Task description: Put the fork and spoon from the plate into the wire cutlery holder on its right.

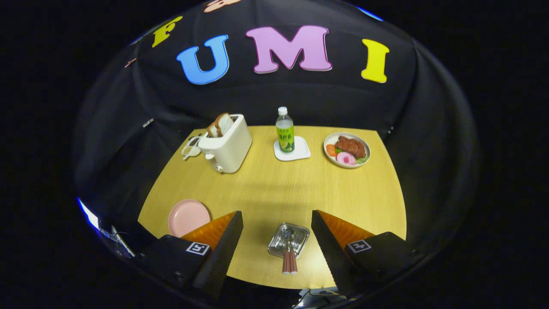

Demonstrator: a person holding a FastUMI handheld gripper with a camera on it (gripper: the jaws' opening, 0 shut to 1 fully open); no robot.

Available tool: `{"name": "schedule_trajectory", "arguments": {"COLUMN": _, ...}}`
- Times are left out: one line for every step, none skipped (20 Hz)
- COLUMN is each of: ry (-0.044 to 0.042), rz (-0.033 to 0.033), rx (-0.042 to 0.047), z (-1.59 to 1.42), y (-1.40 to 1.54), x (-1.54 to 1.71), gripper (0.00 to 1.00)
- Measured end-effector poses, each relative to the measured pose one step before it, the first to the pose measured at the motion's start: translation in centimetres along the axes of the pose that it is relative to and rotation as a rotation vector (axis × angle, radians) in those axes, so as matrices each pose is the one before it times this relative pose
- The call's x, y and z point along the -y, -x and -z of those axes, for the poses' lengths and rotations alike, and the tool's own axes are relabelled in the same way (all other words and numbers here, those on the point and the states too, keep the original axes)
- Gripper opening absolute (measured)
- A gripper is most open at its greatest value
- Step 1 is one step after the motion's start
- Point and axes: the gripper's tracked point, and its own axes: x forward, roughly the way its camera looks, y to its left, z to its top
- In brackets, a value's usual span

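The wire cutlery holder (288,239) sits near the table's front edge, between my two fingers and well below them. Two pieces of cutlery, the fork and spoon (289,261), rest in it side by side. Their metal heads are inside it and their reddish handles stick out over its near rim. I cannot tell which is the fork. The pink plate (188,216) lies to the holder's left, just beyond my left finger, with nothing on it. My gripper (276,214) is open, high above the table, holding nothing.
At the back of the wooden table (279,189) stand a white toaster (227,148) with bread slices, a green-labelled bottle (285,131) on a white coaster (292,151), and a plate of food (346,150). A small object (191,148) lies left of the toaster.
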Motion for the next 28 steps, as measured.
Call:
{"name": "schedule_trajectory", "arguments": {"ry": -0.00203, "rz": 0.01453, "rx": 0.0655, "z": -1.047, "y": 0.673, "x": -0.203, "gripper": 1.0}}
{"name": "schedule_trajectory", "arguments": {"ry": 0.00295, "rz": 0.01014, "rx": 0.06236, "z": -1.261, "y": 0.808, "x": -0.374, "gripper": 1.0}}
{"name": "schedule_trajectory", "arguments": {"ry": 0.00869, "rz": 0.00903, "rx": 0.0562, "z": -1.242, "y": 1.071, "x": -0.18, "gripper": 0.99}}
{"name": "schedule_trajectory", "arguments": {"ry": 0.01792, "rz": 0.00705, "rx": 0.04641, "z": -1.3, "y": 0.693, "x": -0.261, "gripper": 0.99}}
{"name": "schedule_trajectory", "arguments": {"ry": 0.02053, "rz": 0.01041, "rx": 0.04417, "z": -1.227, "y": 0.663, "x": -0.268, "gripper": 0.99}}
{"name": "schedule_trajectory", "arguments": {"ry": 0.02699, "rz": 0.00782, "rx": 0.03773, "z": -1.305, "y": 0.639, "x": -0.14, "gripper": 0.99}}
{"name": "schedule_trajectory", "arguments": {"ry": 0.02667, "rz": 0.00997, "rx": 0.03824, "z": -1.12, "y": 0.436, "x": -0.179, "gripper": 0.99}}
{"name": "schedule_trajectory", "arguments": {"ry": 0.01987, "rz": 0.00529, "rx": 0.03944, "z": -1.213, "y": 0.427, "x": -0.188, "gripper": 0.99}}
{"name": "schedule_trajectory", "arguments": {"ry": 0.00749, "rz": 0.00509, "rx": 0.03398, "z": -1.0, "y": 0.5, "x": -0.417, "gripper": 0.99}}
{"name": "schedule_trajectory", "arguments": {"ry": -0.00419, "rz": -0.00124, "rx": 0.029, "z": -0.925, "y": 0.462, "x": -0.422, "gripper": 0.99}}
{"name": "schedule_trajectory", "arguments": {"ry": -0.00457, "rz": 0.00547, "rx": 0.02837, "z": -0.585, "y": 0.449, "x": -0.285, "gripper": 0.99}}
{"name": "schedule_trajectory", "arguments": {"ry": -0.00536, "rz": 0.00883, "rx": 0.02355, "z": -0.509, "y": 0.301, "x": 0.002, "gripper": 0.99}}
{"name": "schedule_trajectory", "arguments": {"ry": -0.00381, "rz": 0.01072, "rx": 0.02247, "z": -0.464, "y": 0.348, "x": -0.1, "gripper": 0.97}}
{"name": "schedule_trajectory", "arguments": {"ry": -0.00166, "rz": 0.01013, "rx": 0.0123, "z": -0.09, "y": 0.125, "x": 0.058, "gripper": 0.96}}
{"name": "schedule_trajectory", "arguments": {"ry": 0.00085, "rz": 0.00319, "rx": 0.00688, "z": -0.057, "y": 0.115, "x": -0.007, "gripper": 0.96}}
{"name": "schedule_trajectory", "arguments": {"ry": -0.00177, "rz": 0.0035, "rx": -0.00285, "z": 0.212, "y": 0.155, "x": 0.048, "gripper": 0.96}}
{"name": "schedule_trajectory", "arguments": {"ry": -0.00385, "rz": -0.00257, "rx": -0.00511, "z": 0.066, "y": 0.031, "x": -0.124, "gripper": 0.96}}
{"name": "schedule_trajectory", "arguments": {"ry": -0.00114, "rz": 0.00334, "rx": 0.00899, "z": -0.189, "y": 0.088, "x": -0.027, "gripper": 0.96}}
{"name": "schedule_trajectory", "arguments": {"ry": 0.0006, "rz": 0.008, "rx": 0.01019, "z": -0.255, "y": 0.062, "x": 0.238, "gripper": 0.96}}
{"name": "schedule_trajectory", "arguments": {"ry": -0.00506, "rz": 0.00552, "rx": 0.01418, "z": -0.307, "y": 0.213, "x": 0.084, "gripper": 0.96}}
{"name": "schedule_trajectory", "arguments": {"ry": -0.00699, "rz": -0.00145, "rx": 0.00812, "z": -0.212, "y": 0.204, "x": -0.243, "gripper": 0.96}}
{"name": "schedule_trajectory", "arguments": {"ry": -0.00295, "rz": 0.00264, "rx": 0.0068, "z": -0.144, "y": 0.178, "x": -0.155, "gripper": 0.96}}
{"name": "schedule_trajectory", "arguments": {"ry": -0.00114, "rz": 0.00377, "rx": -0.00296, "z": 0.07, "y": 0.104, "x": 0.258, "gripper": 0.96}}
{"name": "schedule_trajectory", "arguments": {"ry": -0.0041, "rz": -0.00385, "rx": -0.00407, "z": 0.084, "y": 0.108, "x": -0.008, "gripper": 0.96}}
{"name": "schedule_trajectory", "arguments": {"ry": -0.00382, "rz": -0.0007, "rx": 0.00368, "z": -0.228, "y": 0.071, "x": -0.055, "gripper": 0.96}}
{"name": "schedule_trajectory", "arguments": {"ry": -0.00203, "rz": 0.00289, "rx": -0.00096, "z": -0.062, "y": -0.049, "x": 0.109, "gripper": 0.96}}
{"name": "schedule_trajectory", "arguments": {"ry": -0.00143, "rz": 0.0025, "rx": -0.00361, "z": 0.075, "y": 0.108, "x": 0.129, "gripper": 0.96}}
{"name": "schedule_trajectory", "arguments": {"ry": -0.00205, "rz": 0.00512, "rx": 0.00528, "z": -0.122, "y": 0.111, "x": 0.08, "gripper": 0.96}}
